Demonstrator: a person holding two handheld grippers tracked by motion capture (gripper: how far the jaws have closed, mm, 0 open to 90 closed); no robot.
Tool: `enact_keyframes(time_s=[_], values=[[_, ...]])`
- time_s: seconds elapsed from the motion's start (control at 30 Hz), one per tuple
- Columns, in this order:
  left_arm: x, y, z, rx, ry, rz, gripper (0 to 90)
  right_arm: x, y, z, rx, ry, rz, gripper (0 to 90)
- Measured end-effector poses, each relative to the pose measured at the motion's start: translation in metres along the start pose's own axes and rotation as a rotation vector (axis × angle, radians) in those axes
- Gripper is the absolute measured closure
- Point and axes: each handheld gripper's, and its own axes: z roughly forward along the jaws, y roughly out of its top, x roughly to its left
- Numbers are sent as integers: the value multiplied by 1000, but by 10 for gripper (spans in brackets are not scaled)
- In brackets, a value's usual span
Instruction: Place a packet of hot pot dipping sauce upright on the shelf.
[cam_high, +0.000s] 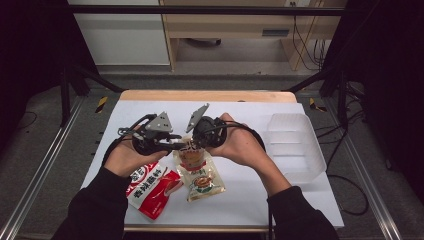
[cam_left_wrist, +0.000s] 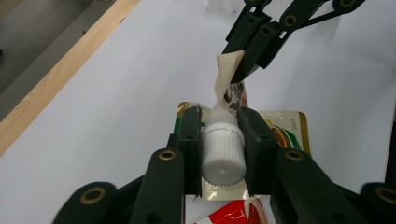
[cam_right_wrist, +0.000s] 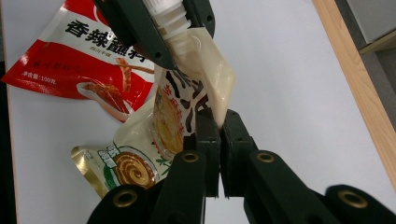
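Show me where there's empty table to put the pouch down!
Bare patches: the white table behind the claws up to the wooden edge, and the front right strip between the pouch and the clear tub. Crowded: front left, where the red packet lies beside the pouch under both hands.

Spouted sauce pouch (cam_high: 199, 172): cream and gold, food print on front, lower end resting on the table near its front edge, top lifted. White ribbed screw cap (cam_left_wrist: 224, 150) still on the spout, lying level. Upper corner (cam_right_wrist: 219, 81) pulled taut.
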Motion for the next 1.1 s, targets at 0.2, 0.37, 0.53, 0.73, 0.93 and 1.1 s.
enact_keyframes(time_s=[0.2, 0.37, 0.53, 0.73, 0.93, 1.1], values=[[3, -6, -3, -20, 35, -35, 398, -7, -1, -6, 8, -28, -2, 892], [7, -22, -3, 3, 53, -76, 268, -23, -9, -20, -3, -55, 29, 891], [8, -36, 3, 26, 59, -105, 180, -33, -19, -28, -9, -66, 43, 891], [11, -61, 13, 25, 73, -151, 145, -46, -36, -43, -40, -79, 65, 891], [11, -81, 20, 26, 83, -186, 131, -59, -53, -65, -68, -102, 94, 891], [12, -91, 23, 40, 80, -201, 118, -67, -64, -75, -58, -131, 97, 892]])
